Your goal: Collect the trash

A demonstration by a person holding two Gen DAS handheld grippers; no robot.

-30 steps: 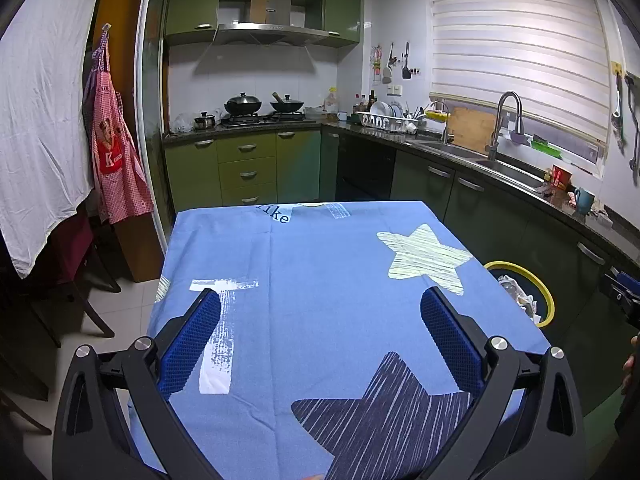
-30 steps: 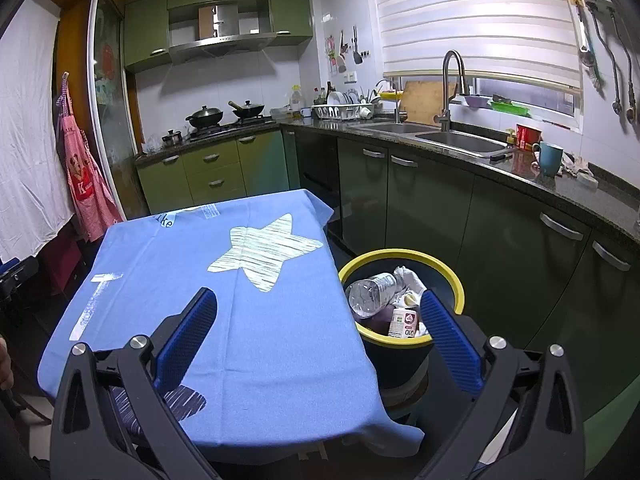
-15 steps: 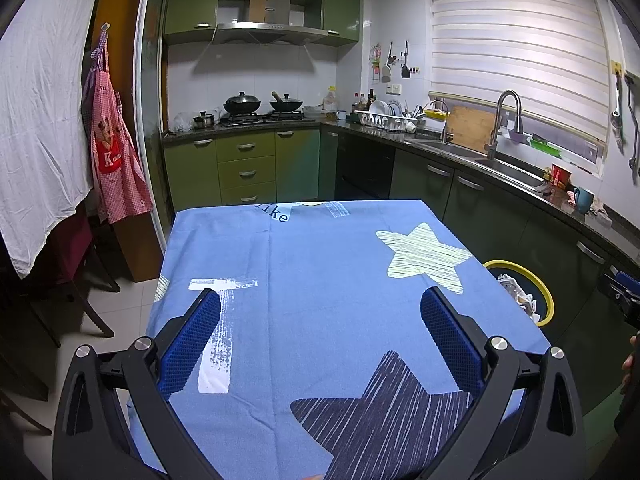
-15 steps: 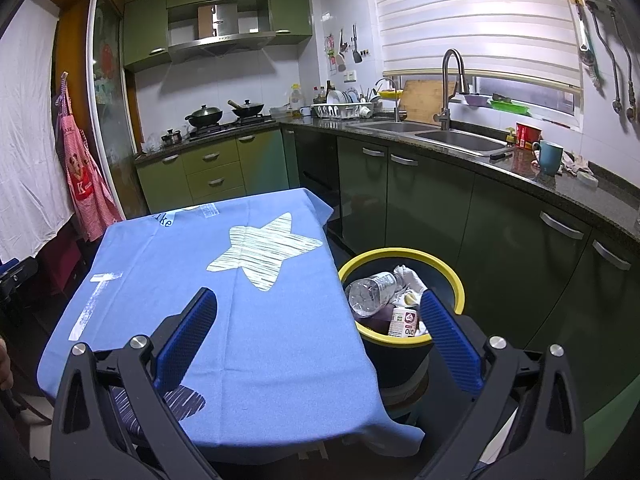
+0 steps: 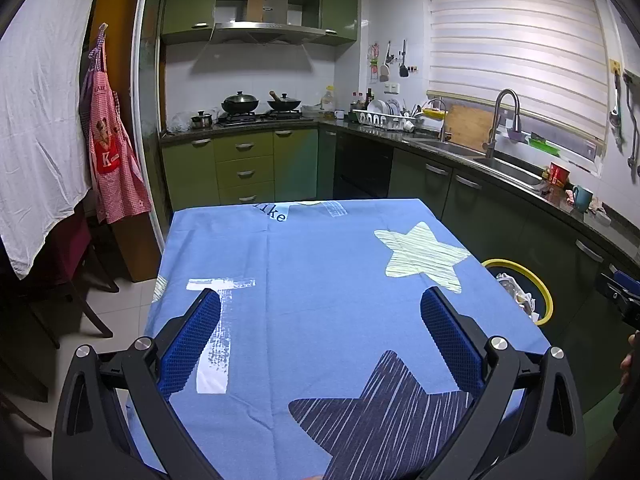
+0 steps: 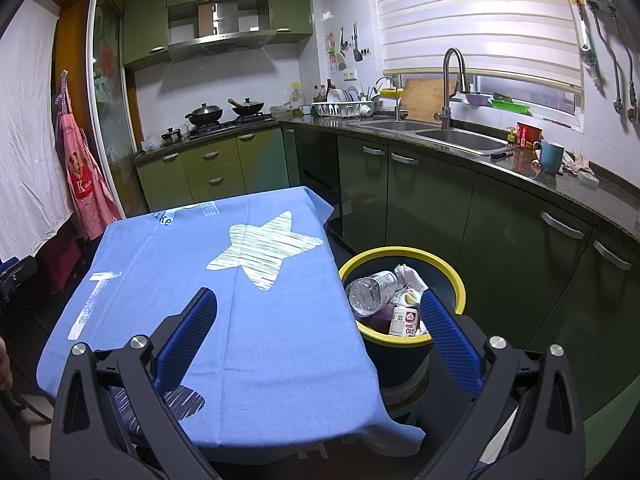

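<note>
A black bin with a yellow rim [image 6: 444, 268] stands on the floor right of the table; it also shows in the left wrist view [image 5: 548, 300]. It holds a clear plastic bottle [image 6: 370, 290], crumpled white paper [image 6: 410, 276] and a small white carton [image 6: 404, 320]. My left gripper [image 5: 320, 312] is open and empty above the blue star-print tablecloth [image 5: 312, 272]. My right gripper [image 6: 318, 312] is open and empty, over the table's right edge, its right finger in front of the bin.
Dark green cabinets [image 6: 500, 232] and a counter with a sink [image 6: 452, 136] run along the right wall. A stove with pans [image 5: 260, 104] is at the back. A pink apron [image 5: 108, 160] and white cloth [image 5: 36, 120] hang at left, above a dark chair [image 5: 72, 264].
</note>
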